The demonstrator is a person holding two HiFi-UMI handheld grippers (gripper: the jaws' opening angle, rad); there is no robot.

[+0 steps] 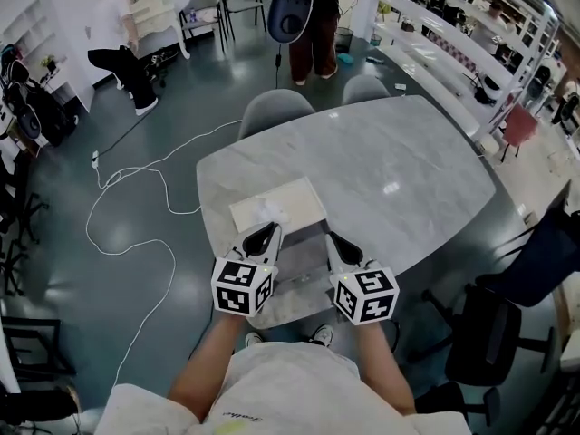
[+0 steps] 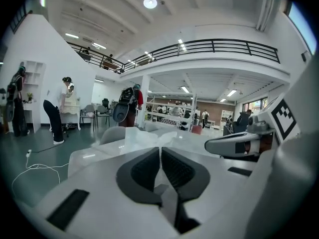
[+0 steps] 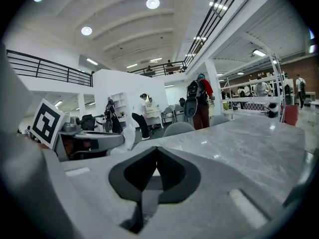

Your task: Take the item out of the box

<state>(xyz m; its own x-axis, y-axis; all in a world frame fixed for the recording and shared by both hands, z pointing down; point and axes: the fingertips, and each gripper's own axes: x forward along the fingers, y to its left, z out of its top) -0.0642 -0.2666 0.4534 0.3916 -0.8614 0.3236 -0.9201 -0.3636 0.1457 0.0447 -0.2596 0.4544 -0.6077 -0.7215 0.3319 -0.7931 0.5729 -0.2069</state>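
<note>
Grey marble table (image 1: 408,179) in an open hall, with a dark floor (image 1: 181,107) and a white cable (image 1: 136,198). A flat pale box (image 1: 285,205) lies near the table's near-left edge, its long axis roughly along that edge. Only the left gripper view shows crinkled wrapping (image 2: 142,133) there. The left gripper (image 1: 273,230) and right gripper (image 1: 331,237) are both closed and empty, at the box's near side.

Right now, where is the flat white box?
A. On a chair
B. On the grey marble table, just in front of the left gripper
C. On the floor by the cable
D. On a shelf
B: the head view shows the flat white box lying on the marble table, just ahead of the left gripper.
</note>
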